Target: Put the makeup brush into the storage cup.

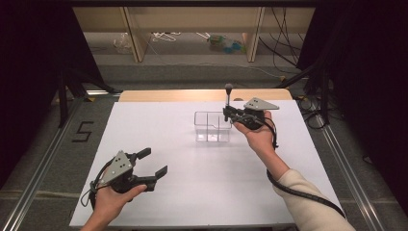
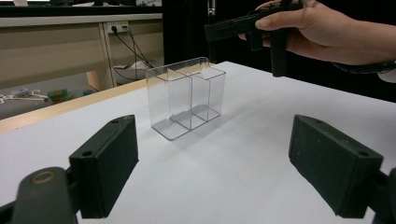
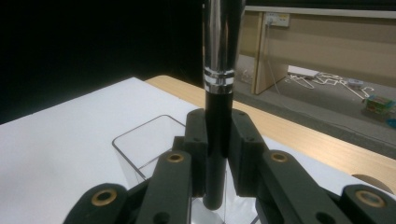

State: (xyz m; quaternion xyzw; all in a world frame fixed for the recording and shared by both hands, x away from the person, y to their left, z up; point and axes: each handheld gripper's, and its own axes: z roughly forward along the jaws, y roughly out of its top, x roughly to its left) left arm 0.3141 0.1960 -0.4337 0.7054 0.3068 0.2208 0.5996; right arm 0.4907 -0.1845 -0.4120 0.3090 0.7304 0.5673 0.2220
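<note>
Now, right tongs point(image 3: 217, 140) clamped on makeup brush point(image 3: 219, 93): black lower handle, chrome ferrule with ringed band, dark rounded tip up top. Brush upright, right of centre in high view, over clear two-compartment holder point(image 1: 211, 126) on white bench point(image 1: 192, 192). Left tongs point(image 1: 154, 163) wide, empty, lower left.

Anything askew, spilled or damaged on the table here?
Nothing stands out. The clear organizer stands upright and empty on the white table. The right gripper holds a brush upright over it. The left gripper is open, apart from both.
</note>
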